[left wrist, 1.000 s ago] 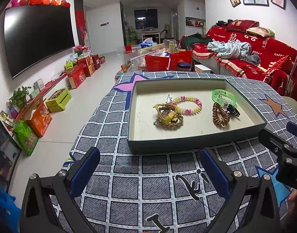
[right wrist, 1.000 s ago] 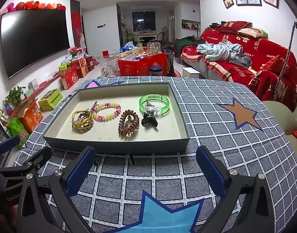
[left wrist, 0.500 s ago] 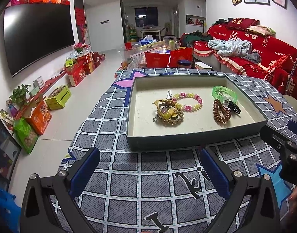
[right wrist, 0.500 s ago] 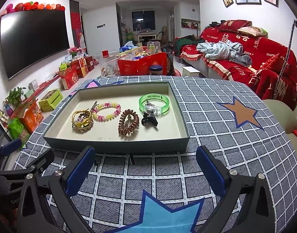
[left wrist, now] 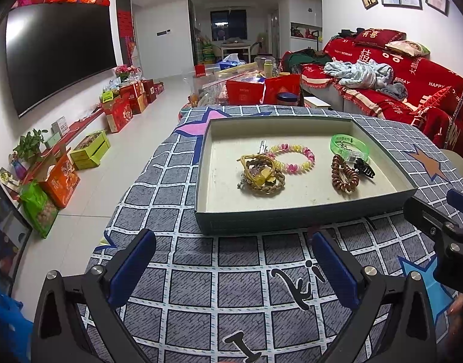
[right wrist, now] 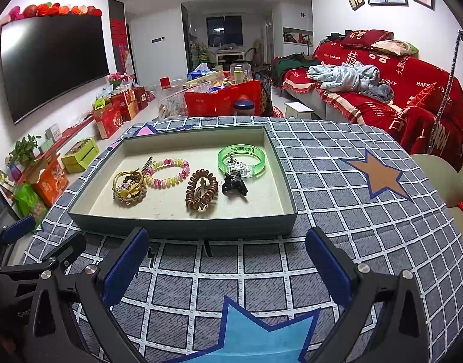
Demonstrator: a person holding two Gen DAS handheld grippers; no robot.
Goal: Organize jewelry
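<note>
A shallow grey tray [left wrist: 307, 213] [right wrist: 183, 227] on the checked tablecloth holds the jewelry. In it lie a tangle of yellow and brown hair ties [left wrist: 261, 175] [right wrist: 129, 188], a pink and yellow bead bracelet [left wrist: 293, 159] [right wrist: 168, 171], a brown coil hair tie [left wrist: 344, 178] [right wrist: 201, 189], a green bangle [left wrist: 349, 147] [right wrist: 242, 160] and a black claw clip [left wrist: 364, 169] [right wrist: 234, 188]. My left gripper [left wrist: 231, 267] is open and empty in front of the tray. My right gripper [right wrist: 226, 264] is open and empty, beside it to the right.
The right gripper shows at the right edge of the left wrist view [left wrist: 437, 227]; the left shows at the left edge of the right wrist view [right wrist: 34, 257]. A red sofa [right wrist: 398, 96] stands right, boxes [left wrist: 89, 151] line the floor left.
Both grippers have drawn back slightly from the tray, so it appears a little farther off. Jaws stay open; the jewelry has not moved.
</note>
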